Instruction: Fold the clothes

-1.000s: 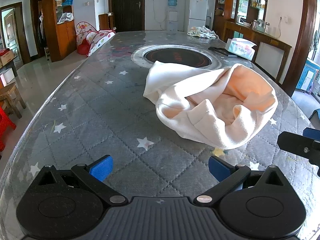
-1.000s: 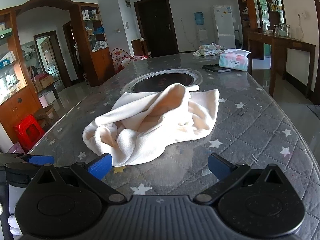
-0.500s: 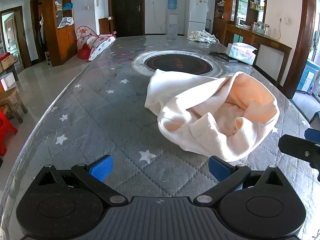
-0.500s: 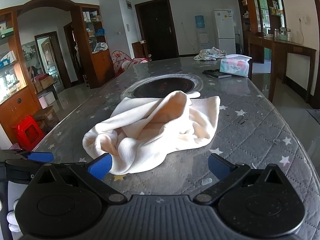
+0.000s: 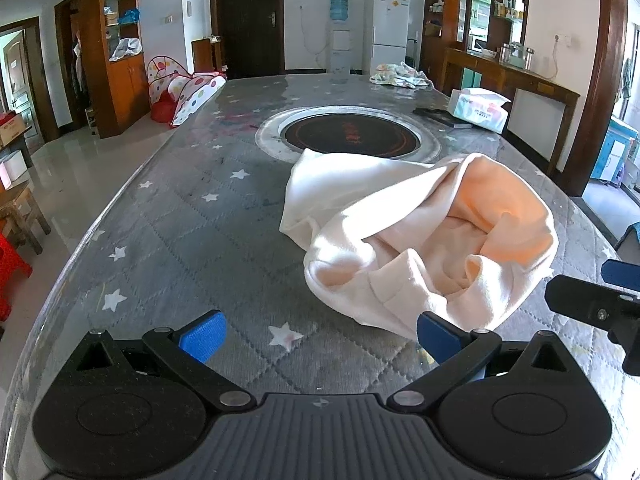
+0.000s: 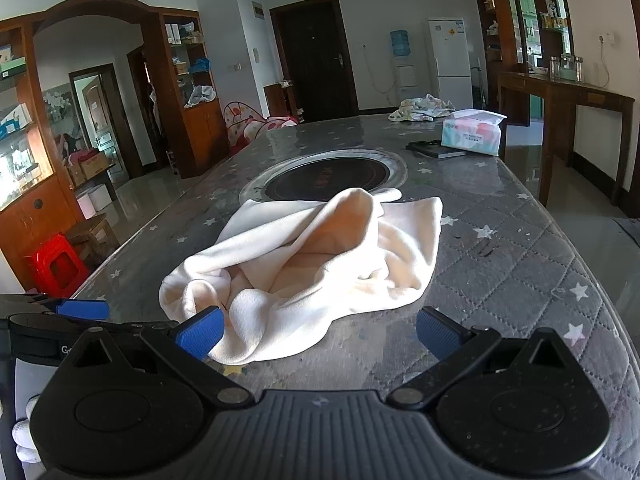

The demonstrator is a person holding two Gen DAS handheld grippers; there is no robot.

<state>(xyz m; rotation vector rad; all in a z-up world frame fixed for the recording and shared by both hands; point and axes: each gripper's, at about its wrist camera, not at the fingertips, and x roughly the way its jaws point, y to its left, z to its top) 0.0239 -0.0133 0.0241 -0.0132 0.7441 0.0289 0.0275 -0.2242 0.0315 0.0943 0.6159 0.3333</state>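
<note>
Closer now to the crumpled cream garment (image 5: 416, 236) on the worktop (image 5: 192, 232), left gripper (image 5: 320, 332) and right gripper (image 6: 318, 330), jaws wide, empty; best to pinch separate hem corners.

Your left gripper (image 5: 318, 334), right gripper (image 6: 318, 332): black ribbed bodies, blue finger pads (image 5: 203, 335), silver pivot screws.

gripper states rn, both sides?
Left gripper: open, holding nothing; cream garment lies just ahead.
Right gripper: open, holding nothing; the garment's near edge lies between its fingers.
</note>
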